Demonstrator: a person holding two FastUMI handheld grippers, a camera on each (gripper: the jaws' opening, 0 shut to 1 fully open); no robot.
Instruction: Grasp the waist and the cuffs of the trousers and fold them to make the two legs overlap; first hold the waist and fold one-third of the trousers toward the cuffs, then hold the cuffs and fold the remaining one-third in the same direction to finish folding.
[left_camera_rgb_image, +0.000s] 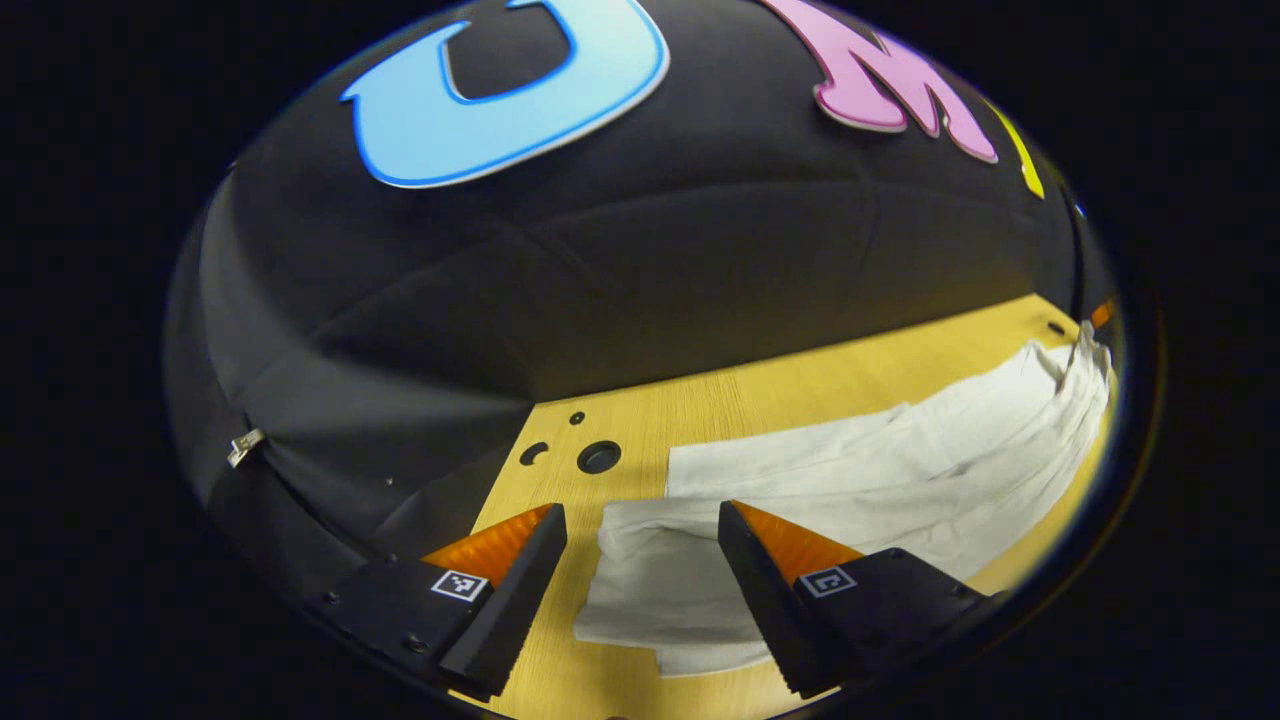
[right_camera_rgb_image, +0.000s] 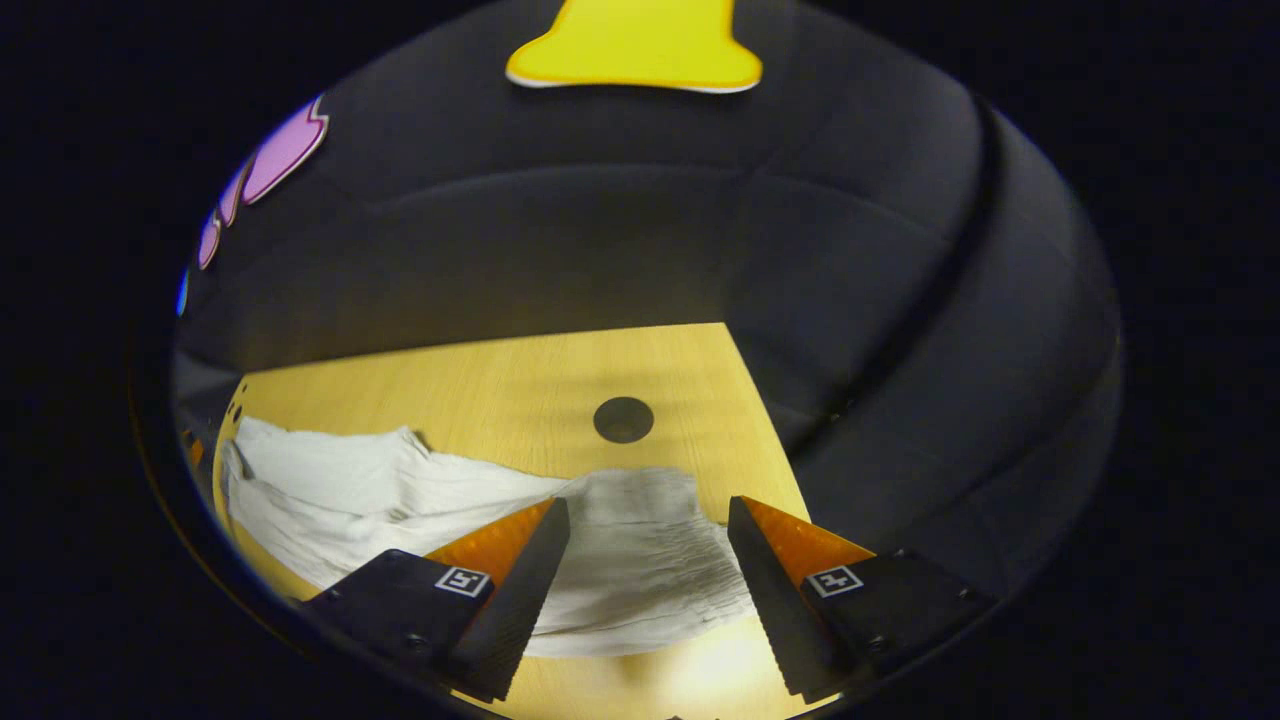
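Note:
White trousers lie stretched across the wooden table. In the left gripper view the cuff end lies between and just beyond my fingers, and the cloth runs off to the right. My left gripper is open above that end, touching nothing. In the right gripper view the gathered, ribbed waist end lies between my fingers, with the legs trailing to the left. My right gripper is open over the waist, with neither finger pressing on it.
The table has round holes near its left corner and another hole beyond the waist. Black cloth walls stand close behind and to the sides of the table. Bare wood shows beyond the trousers toward the back wall.

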